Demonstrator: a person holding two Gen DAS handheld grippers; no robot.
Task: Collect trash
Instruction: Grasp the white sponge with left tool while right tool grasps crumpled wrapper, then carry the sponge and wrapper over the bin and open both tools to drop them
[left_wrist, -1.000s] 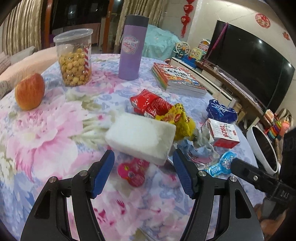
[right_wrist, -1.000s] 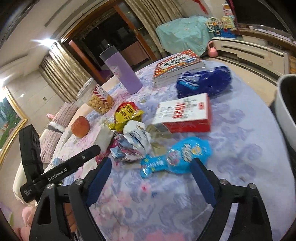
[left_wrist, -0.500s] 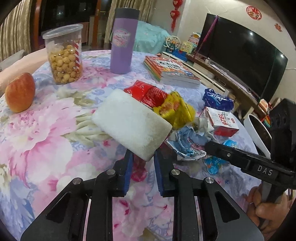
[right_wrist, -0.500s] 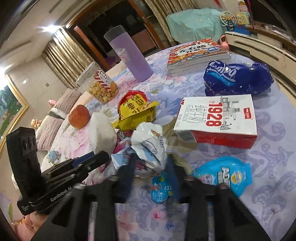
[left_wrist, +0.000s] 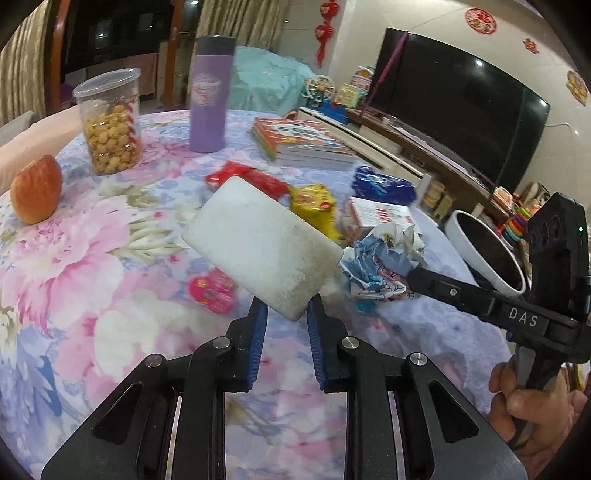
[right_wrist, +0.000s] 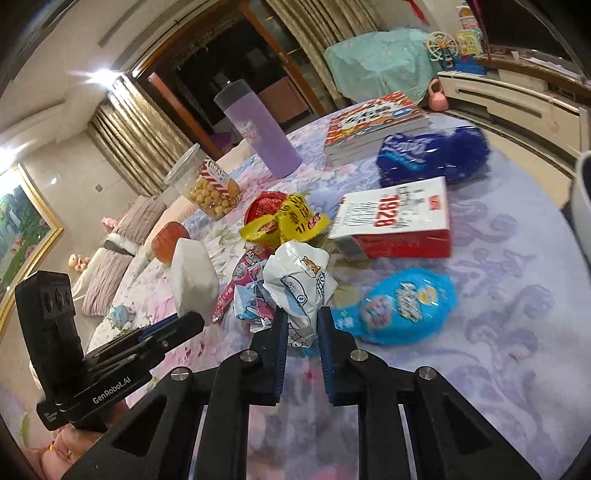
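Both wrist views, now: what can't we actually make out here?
- White bin: left wrist view hides its far side behind the right gripper's body; right wrist view cuts it at the frame edge. Contents unseen.
- White foam block in the left gripper: covers the table and wrappers behind it.
- Crumpled white wrapper in the right gripper: hides what lies beneath.
- Blue bag: motion-blurred, print unreadable.

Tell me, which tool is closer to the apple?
Left. The left tool, gripping the white foam block, is nearer the apple. The right tool, gripping the crumpled wrapper, sits farther away.
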